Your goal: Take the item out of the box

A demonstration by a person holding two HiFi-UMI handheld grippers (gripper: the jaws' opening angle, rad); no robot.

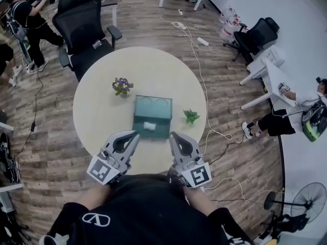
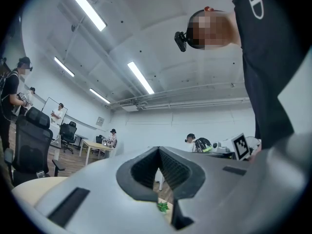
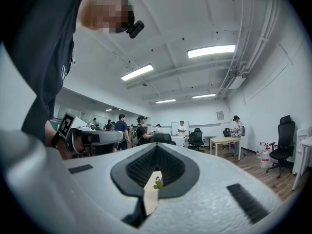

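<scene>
Head view: pre-reach step, item not yet touched | left gripper (image 1: 134, 136) and right gripper (image 1: 173, 137) both closed, empty, near table (image 1: 102, 111) edge | white item (image 1: 149, 126) inside green box (image 1: 152, 108), mid-table | next, likely: open jaws, reach down into box, clamp item.

Green box (image 1: 152, 111) mid table (image 1: 97, 111), white item (image 1: 149, 126) inside; flowers (image 1: 121, 86) left, plant (image 1: 191, 116) right; left gripper (image 1: 134, 135), right gripper (image 1: 173, 136) near box front.

Item (image 1: 148, 126) in box (image 1: 152, 102) on table (image 1: 99, 111)
</scene>
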